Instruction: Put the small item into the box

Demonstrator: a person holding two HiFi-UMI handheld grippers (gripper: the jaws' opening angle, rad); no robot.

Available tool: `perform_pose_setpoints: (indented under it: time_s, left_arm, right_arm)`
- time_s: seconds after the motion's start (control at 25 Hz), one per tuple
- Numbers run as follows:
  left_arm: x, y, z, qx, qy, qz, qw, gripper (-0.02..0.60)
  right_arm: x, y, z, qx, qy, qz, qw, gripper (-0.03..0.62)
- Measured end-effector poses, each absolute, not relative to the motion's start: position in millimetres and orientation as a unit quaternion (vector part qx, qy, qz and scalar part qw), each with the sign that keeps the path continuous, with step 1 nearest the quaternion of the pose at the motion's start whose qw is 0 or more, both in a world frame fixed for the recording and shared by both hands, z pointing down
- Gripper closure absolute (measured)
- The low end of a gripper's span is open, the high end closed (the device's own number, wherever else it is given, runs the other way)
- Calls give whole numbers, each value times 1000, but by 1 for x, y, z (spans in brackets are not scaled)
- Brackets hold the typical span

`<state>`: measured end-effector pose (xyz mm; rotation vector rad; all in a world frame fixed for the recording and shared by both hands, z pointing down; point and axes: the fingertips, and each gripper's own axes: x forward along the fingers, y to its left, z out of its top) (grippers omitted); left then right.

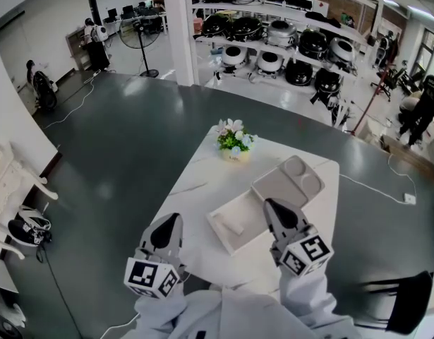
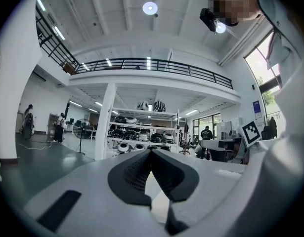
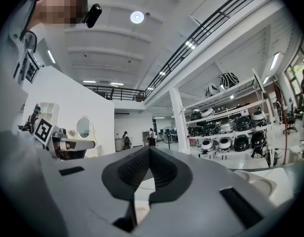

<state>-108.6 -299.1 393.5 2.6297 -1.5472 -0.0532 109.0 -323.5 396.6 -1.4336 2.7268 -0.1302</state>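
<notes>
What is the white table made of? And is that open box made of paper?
The table looks like stone, maybe marble or a marble-look top: white, a bit shiny, with thin grey veins. The box looks like cardboard or moulded plastic: pale, dull, no shine. I can't tell which.

"The table [image 1: 192,182] top?"

"Smooth and white like stone, faintly veined, with a slight sheen. The floor [image 1: 132,140] around the table is dark and glossy and mirrors the lamps."

"The box [image 1: 246,236] on the table?"

"Matt, pale, cardboard-like."

"The grippers over the table?"

"The left gripper [image 2: 151,153] and right gripper [image 3: 150,150] have matt grey plastic shells. Their dark pads [image 2: 134,174] are finely ribbed."
</notes>
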Motion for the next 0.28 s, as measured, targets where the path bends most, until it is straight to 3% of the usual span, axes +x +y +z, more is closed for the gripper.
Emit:
perform_pose_setpoints:
  time_s: [0.28]
  left_arm:
    - [-112,-298,394,860,-508,-16,48,583]
  right_arm:
    - [112,-323,397,-469,882,-43,29,603]
